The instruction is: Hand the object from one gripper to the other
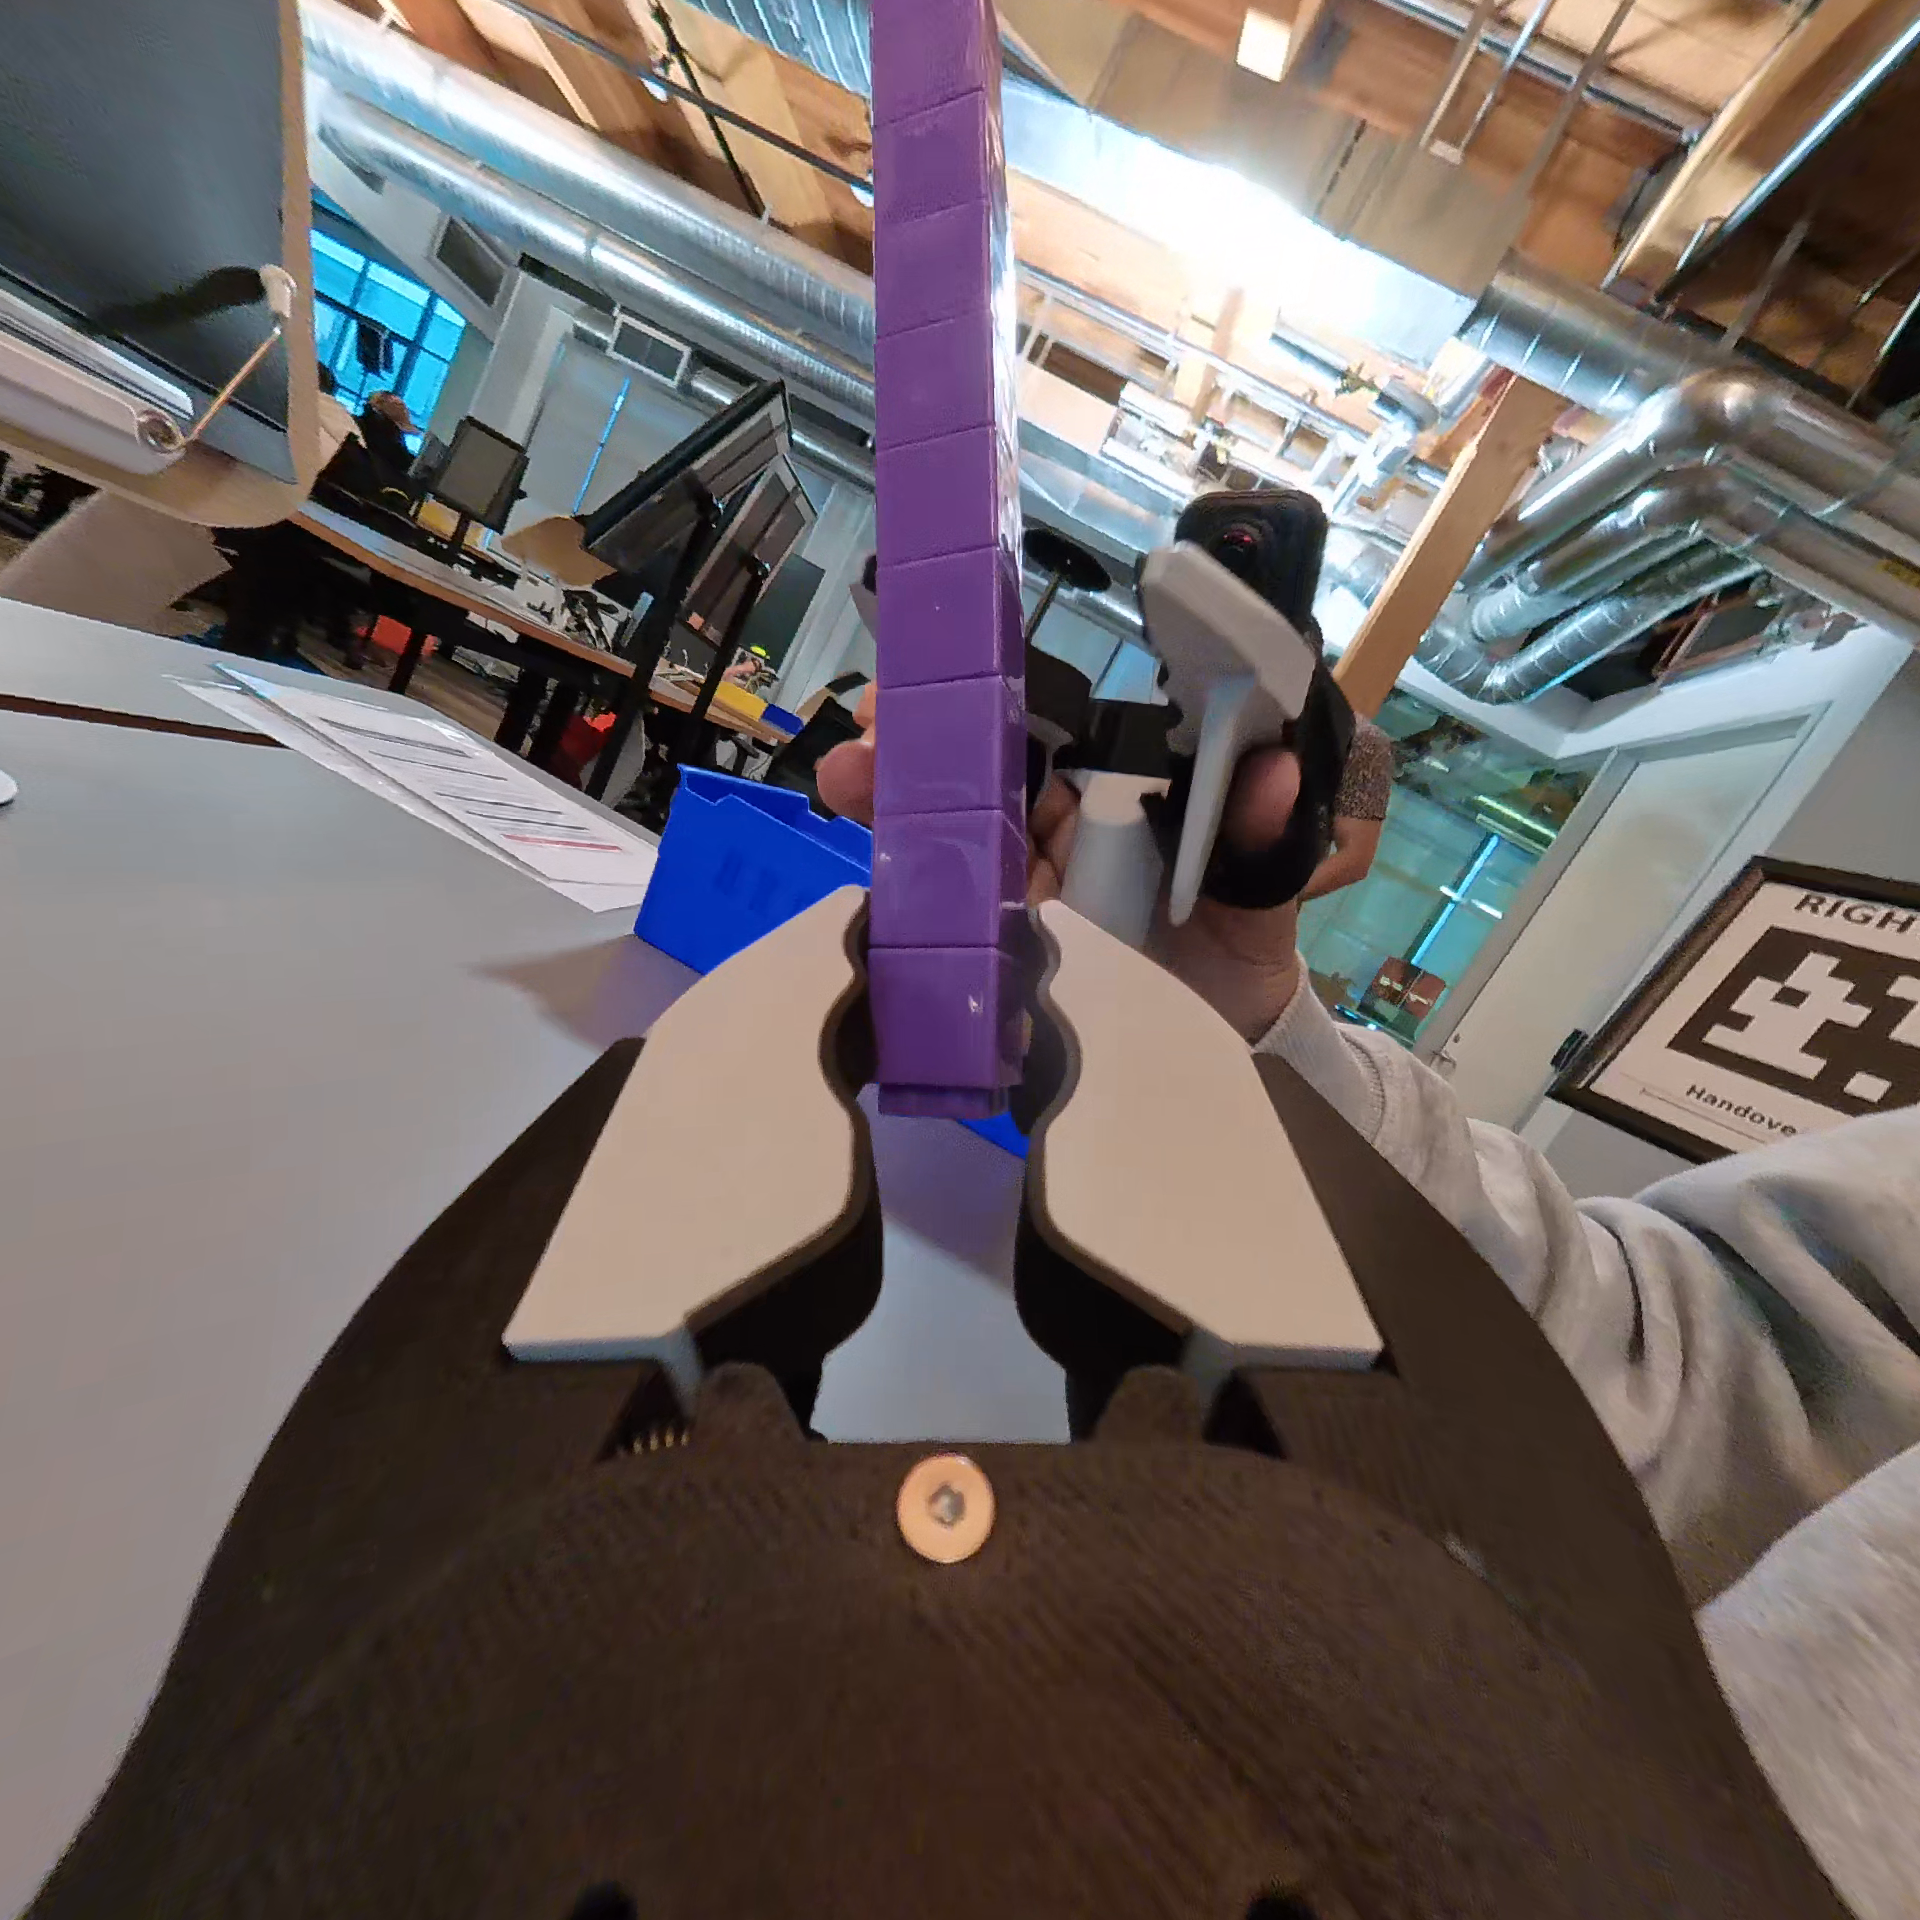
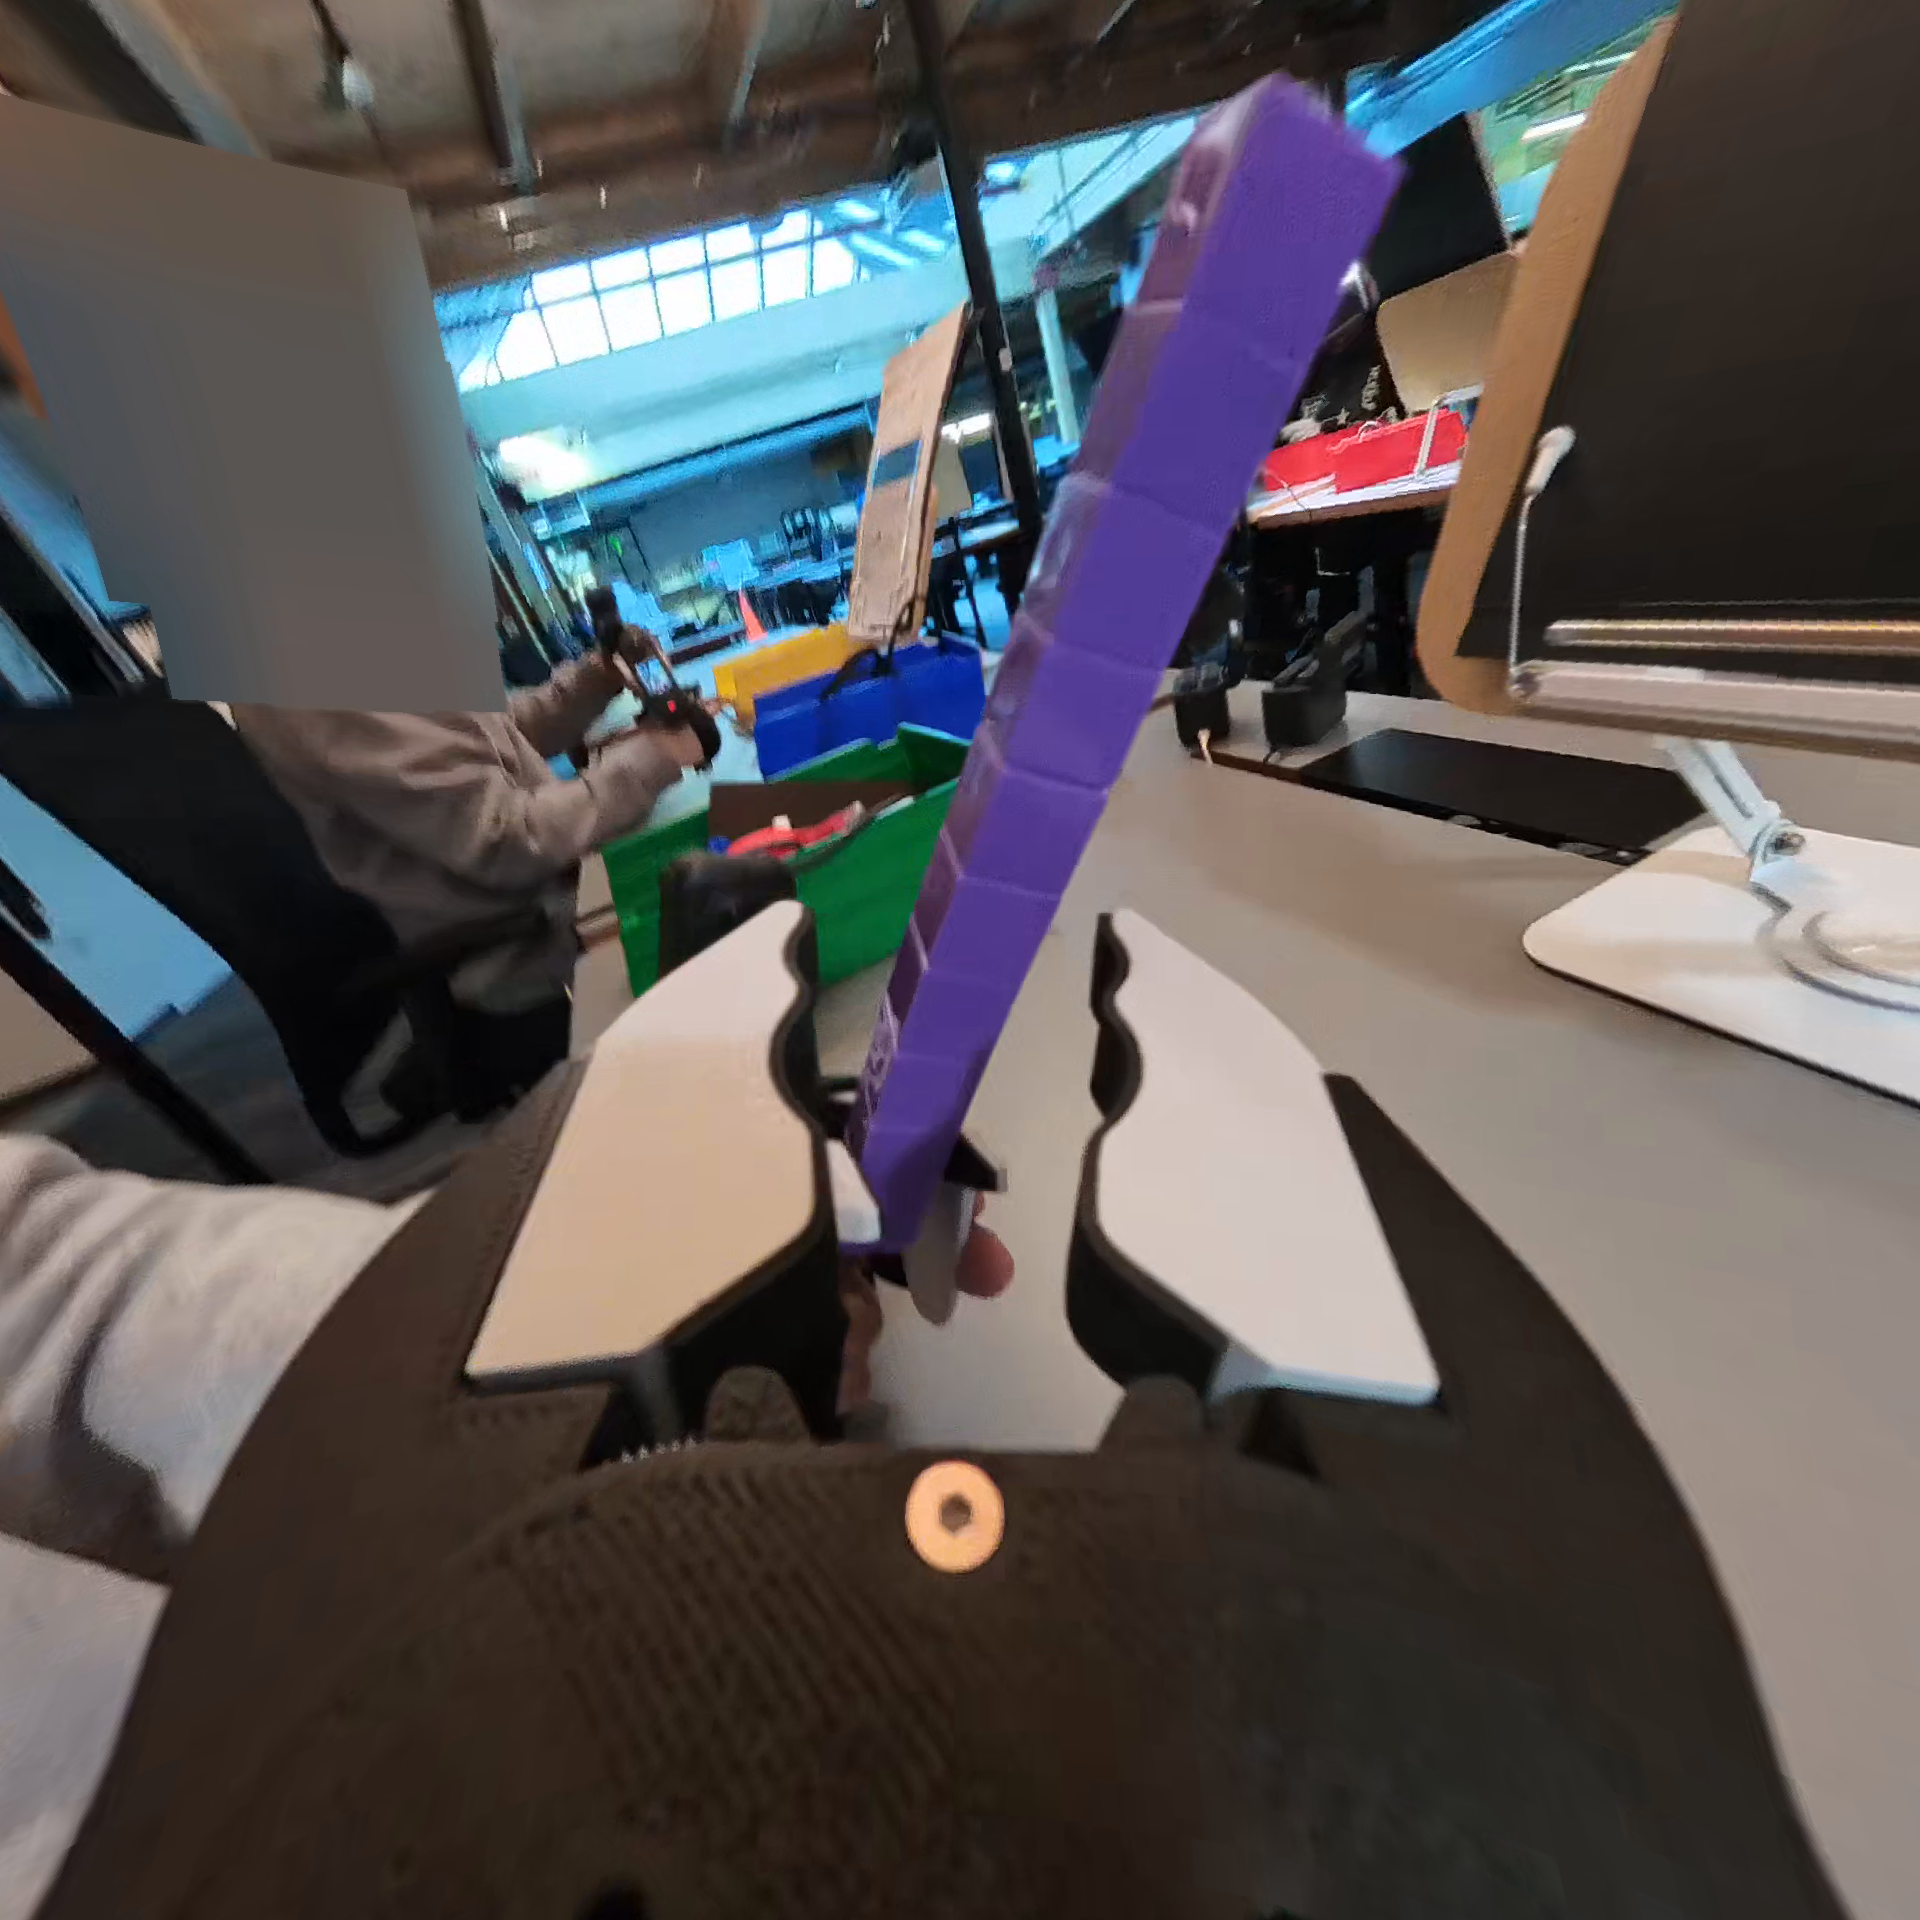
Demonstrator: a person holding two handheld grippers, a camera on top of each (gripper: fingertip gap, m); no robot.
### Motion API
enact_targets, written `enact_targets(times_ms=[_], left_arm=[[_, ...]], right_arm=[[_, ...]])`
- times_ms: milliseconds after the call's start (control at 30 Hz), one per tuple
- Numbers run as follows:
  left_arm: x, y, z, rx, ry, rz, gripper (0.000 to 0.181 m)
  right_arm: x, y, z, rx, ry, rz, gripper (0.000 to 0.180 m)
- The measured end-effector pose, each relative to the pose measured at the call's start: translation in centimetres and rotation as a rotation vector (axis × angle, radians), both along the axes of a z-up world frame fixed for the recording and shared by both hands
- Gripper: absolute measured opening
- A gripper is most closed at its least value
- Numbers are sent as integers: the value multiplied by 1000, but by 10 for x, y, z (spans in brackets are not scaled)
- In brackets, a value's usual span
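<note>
Two grippers work one long purple bar [image 1: 940, 582] above my grey table [image 1: 260, 1039]. Largest first: the table runs below and ahead of both grippers. A blue bin [image 1: 748, 878] stands on it just beyond my left gripper, and a monitor stand [image 2: 1714, 966] sits ahead and to the right of my right gripper.

The bar is a row of joined cubes. I judge it to be rigid moulded plastic, light for its length, with smooth and rather slippery faces. Because it is long, a grip at one end leaves the far end free to swing.

My left gripper [image 1: 945, 997] is closed on the bar's lowest segments, with both fingers pressed against opposite faces. The bar rises straight out between them, away from me.

My right gripper [image 2: 951, 997] stands wide apart and holds nothing. In its view the bar leans up and to the right through the gap. It runs nearer the left finger [image 2: 675, 1122], and I cannot tell whether it touches it.

Recommended hold: I should take flat opposite faces a few segments above the left gripper's hold, square to the bar, and clamp firmly before the left gripper lets go.
</note>
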State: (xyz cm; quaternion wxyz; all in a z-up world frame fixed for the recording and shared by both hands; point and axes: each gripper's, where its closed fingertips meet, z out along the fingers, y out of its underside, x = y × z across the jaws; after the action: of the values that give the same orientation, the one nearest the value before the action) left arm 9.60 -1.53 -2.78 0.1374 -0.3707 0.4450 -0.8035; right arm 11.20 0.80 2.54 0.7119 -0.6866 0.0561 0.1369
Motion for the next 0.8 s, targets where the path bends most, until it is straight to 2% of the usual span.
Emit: enact_targets(times_ms=[100, 433, 600, 667, 733, 800], left_arm=[[1, -4, -2, 27, 4, -37, 26], [5, -19, -23, 140, 52, -99, 24], [8, -21, -33, 219, 104, -100, 64], [8, -19, -33, 236, 100, -110, 67], [5, -14, -27, 220, 75, -130, 79], [0, -5, -16, 162, 50, -160, 78]], right_arm=[[-1, -1, -13, -17, -87, -39, 29], [-6, -1, -28, 27, 62, 82, 22], [-11, -4, -30, 63, 100, 143, 22], [-10, -6, -32, 75, 121, 156, 22], [-6, -7, -36, 68, 127, 159, 22], [-5, -8, -44, 43, 129, 170, 22]])
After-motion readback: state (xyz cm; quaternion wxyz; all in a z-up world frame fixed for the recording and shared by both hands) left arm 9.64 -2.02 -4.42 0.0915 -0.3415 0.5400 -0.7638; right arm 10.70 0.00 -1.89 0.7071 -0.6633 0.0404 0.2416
